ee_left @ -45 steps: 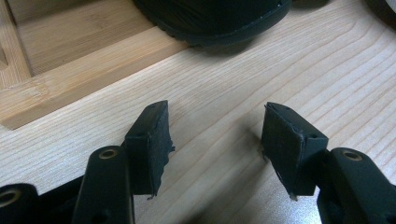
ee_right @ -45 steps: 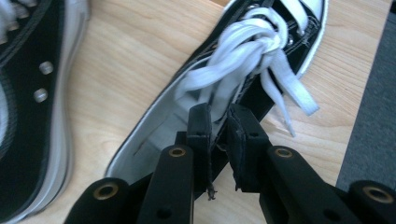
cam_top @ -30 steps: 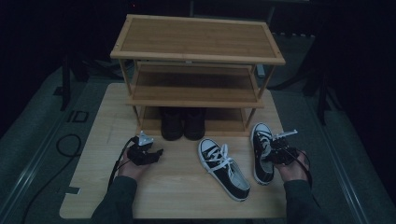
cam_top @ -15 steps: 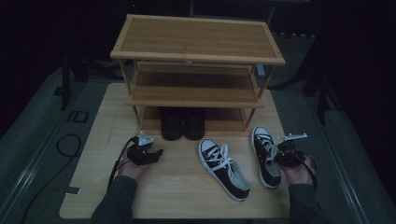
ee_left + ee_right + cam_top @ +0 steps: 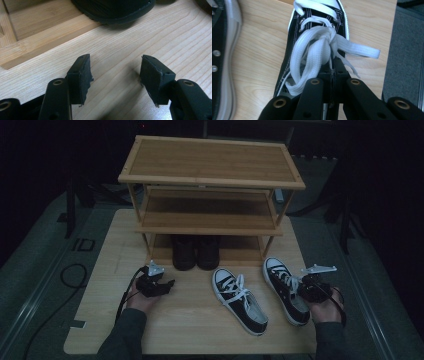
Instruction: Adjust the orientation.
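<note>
- The left gripper (image 5: 169, 284) rests low over the table (image 5: 200, 335) at the near left. Its jaws stand wide apart with only bare wood between them, holding nothing and touching nothing.
- Just past it, the boots (image 5: 196, 252) stand as a pair on the bottom shelf of the rack (image 5: 210, 165). In the left gripper view, one boot's toe (image 5: 112, 10) lies just beyond the open pads (image 5: 80, 75).
- The left sneaker (image 5: 240, 300) lies near the middle of the table, toe toward the rack and angled left. It is apart from both grippers.
- The right sneaker (image 5: 279, 272) lies just beside it at the near right, toe pointing at the rack's right leg. This is the shoe being worked on.
- The right gripper (image 5: 298, 290) comes at that sneaker from the right side. In the right gripper view its jaws are pressed together right behind the lace knot (image 5: 322, 42), shut on the shoe at its opening. I can't tell whether they pinch lace, tongue or collar.
- To my eye the step in hand is the pick-up of the right sneaker, with the grip just made.
- Next would be a lift clear of the table and a carry to an open shelf. The grip is thin, so the shoe may swing or slip and wants a slow raise.
</note>
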`<state>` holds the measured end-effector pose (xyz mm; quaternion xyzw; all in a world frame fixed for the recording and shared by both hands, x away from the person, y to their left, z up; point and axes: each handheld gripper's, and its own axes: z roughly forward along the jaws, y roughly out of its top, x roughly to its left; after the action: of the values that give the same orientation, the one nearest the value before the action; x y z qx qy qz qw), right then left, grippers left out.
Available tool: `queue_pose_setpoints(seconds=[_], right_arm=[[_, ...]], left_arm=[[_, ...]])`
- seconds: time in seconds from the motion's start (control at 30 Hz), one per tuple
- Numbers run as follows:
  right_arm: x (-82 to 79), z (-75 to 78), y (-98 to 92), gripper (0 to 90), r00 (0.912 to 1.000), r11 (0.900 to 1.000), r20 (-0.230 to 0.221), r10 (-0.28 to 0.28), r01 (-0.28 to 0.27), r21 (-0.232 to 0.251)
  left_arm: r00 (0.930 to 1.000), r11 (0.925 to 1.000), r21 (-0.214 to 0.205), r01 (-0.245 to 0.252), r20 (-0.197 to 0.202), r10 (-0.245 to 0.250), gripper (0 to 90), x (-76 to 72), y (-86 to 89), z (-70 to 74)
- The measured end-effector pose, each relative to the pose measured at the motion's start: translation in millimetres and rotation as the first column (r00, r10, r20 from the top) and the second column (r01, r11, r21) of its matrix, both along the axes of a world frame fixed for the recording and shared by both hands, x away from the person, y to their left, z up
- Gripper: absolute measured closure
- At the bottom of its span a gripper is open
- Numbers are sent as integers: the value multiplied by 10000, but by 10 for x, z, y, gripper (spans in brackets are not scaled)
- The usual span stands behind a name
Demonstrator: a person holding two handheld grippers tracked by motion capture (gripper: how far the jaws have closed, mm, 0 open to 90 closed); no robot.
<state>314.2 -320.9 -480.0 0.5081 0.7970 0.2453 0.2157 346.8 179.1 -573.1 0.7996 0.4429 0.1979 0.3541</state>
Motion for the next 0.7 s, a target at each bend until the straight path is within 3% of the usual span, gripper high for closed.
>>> queue_pose_setpoints(seconds=[0.33, 0.7], right_arm=[[62, 19, 184, 885, 9946, 9945, -81, 1031, -1029, 205], [113, 8, 421, 884, 9816, 9816, -101, 1908, -1909, -72]], left_arm=[[10000, 10000, -4, -3, 5, 3, 424, -1, 1, -1], [10000, 10000, -7, -1, 1, 1, 424, -1, 1, -1]])
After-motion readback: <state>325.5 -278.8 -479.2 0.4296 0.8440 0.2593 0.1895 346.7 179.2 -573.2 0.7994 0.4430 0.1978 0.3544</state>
